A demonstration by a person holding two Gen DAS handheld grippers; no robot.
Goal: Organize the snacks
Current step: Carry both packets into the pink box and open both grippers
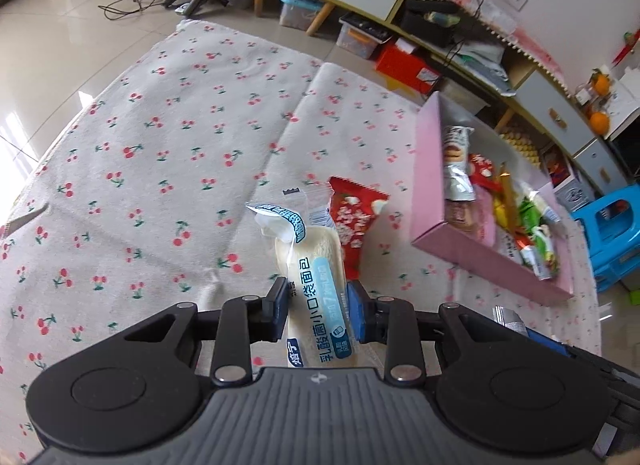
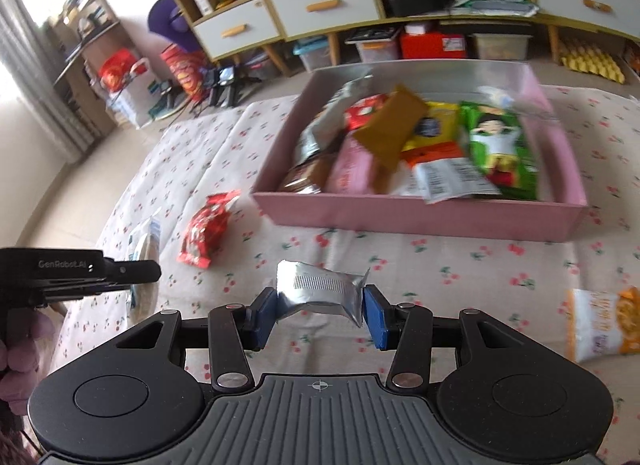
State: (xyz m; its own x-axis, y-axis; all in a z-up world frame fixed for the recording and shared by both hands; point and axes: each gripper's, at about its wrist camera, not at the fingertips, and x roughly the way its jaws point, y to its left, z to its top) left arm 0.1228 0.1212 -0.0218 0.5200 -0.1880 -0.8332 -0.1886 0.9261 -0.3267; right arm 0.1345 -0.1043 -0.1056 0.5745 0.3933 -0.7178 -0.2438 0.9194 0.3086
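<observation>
A: How many snacks are put away?

B: Lots; the pink box (image 2: 420, 217) on the cherry cloth (image 1: 160, 145) already has many packets lying in it.

A: What is left outside?

B: A red packet (image 2: 204, 233) lies on the cloth near the box; an orange bag (image 2: 600, 325) lies off to the right side; two more are being held.

A: Held by what?

B: The left hand-held gripper (image 1: 318, 309) is squeezed tight on a white bread packet (image 1: 316, 285), standing up between its pads; the right hand-held gripper (image 2: 320, 311) is clamped on a crinkly silver packet (image 2: 320, 293), in front of the box.

A: So nearly done?

B: I think so; those four still need to go in.
</observation>
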